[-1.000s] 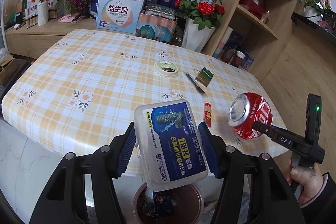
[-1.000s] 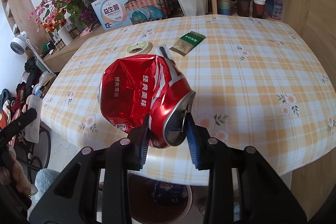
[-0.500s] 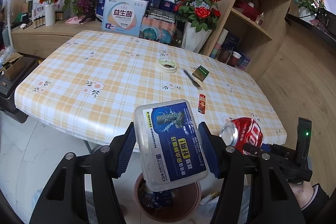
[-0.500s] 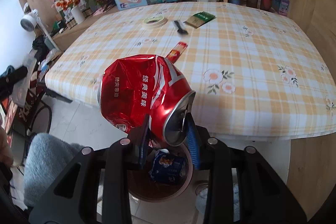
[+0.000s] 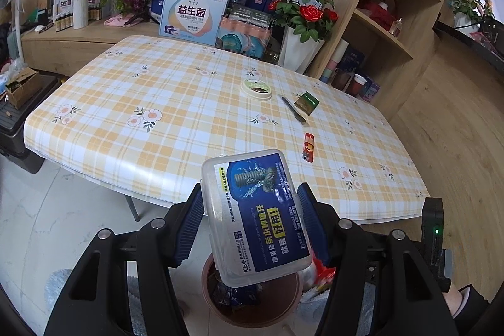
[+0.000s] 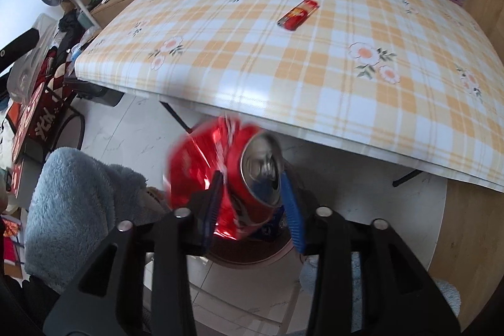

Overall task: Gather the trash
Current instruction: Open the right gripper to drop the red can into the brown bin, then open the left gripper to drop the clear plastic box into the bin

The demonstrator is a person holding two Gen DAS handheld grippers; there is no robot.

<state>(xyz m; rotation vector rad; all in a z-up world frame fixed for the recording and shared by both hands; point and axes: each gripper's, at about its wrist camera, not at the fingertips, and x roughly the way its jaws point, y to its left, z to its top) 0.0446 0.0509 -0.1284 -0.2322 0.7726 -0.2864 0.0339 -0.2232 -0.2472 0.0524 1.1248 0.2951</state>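
My left gripper (image 5: 249,219) is shut on a clear plastic box with a blue label (image 5: 258,216), held above a brown round bin (image 5: 283,301) on the floor that has wrappers inside. My right gripper (image 6: 252,197) has its jaws wider apart, and the crushed red can (image 6: 226,178) is blurred between them, above the same bin (image 6: 252,254). On the checked table lie a red lighter (image 5: 308,147), a black pen (image 5: 293,109), a green packet (image 5: 307,103) and a round white lid (image 5: 255,88).
The table edge (image 6: 283,115) hangs just beyond the bin. A grey fluffy cushion (image 6: 72,194) lies left of the bin. Wooden shelves (image 5: 393,21) stand right; boxes and flower vases (image 5: 299,21) stand behind the table.
Both grippers have drawn back from the table and come down over the bin. The right jaws have widened and the can is blurred, slipping down between them.
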